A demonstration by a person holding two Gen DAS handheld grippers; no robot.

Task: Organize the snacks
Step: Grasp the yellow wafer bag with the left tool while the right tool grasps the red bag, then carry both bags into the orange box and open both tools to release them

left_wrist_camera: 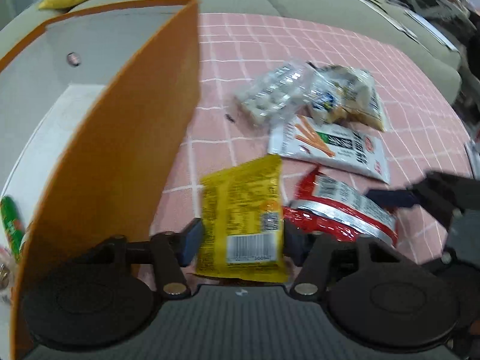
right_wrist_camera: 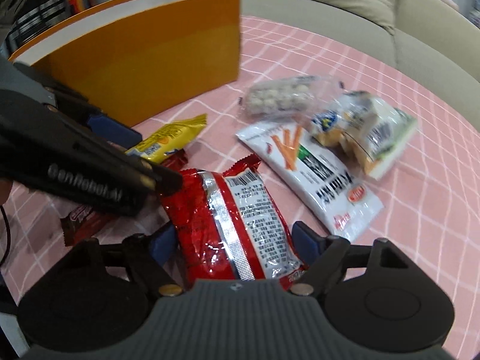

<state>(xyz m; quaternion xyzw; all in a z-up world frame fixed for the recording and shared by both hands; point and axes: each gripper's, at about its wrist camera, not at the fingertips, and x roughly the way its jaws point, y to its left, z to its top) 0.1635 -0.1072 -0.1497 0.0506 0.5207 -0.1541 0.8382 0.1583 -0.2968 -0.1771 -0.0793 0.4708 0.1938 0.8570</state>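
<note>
A yellow snack packet [left_wrist_camera: 240, 210] lies on the pink checked cloth beside the orange box [left_wrist_camera: 120, 150]. My left gripper [left_wrist_camera: 242, 241] has it between its jaws, with both blue pads against its side edges. The right wrist view shows the same packet [right_wrist_camera: 168, 141] under the left gripper [right_wrist_camera: 144, 156]. Just to the right lies a red foil packet [right_wrist_camera: 228, 204], back side up. My right gripper [right_wrist_camera: 232, 243] straddles it and its pads touch both sides. One of the right gripper's fingers [left_wrist_camera: 390, 198] shows at the red packet's [left_wrist_camera: 339, 210] far edge.
The orange box [right_wrist_camera: 144, 60] stands open-topped with a green packet [left_wrist_camera: 10, 225] inside. Farther out lie a white stick-snack packet [right_wrist_camera: 312, 177], a clear bag of round snacks [right_wrist_camera: 279, 96] and a biscuit bag [right_wrist_camera: 366, 129]. A dark brown bar [right_wrist_camera: 81, 222] lies near left. A beige sofa [right_wrist_camera: 360, 6] borders the cloth.
</note>
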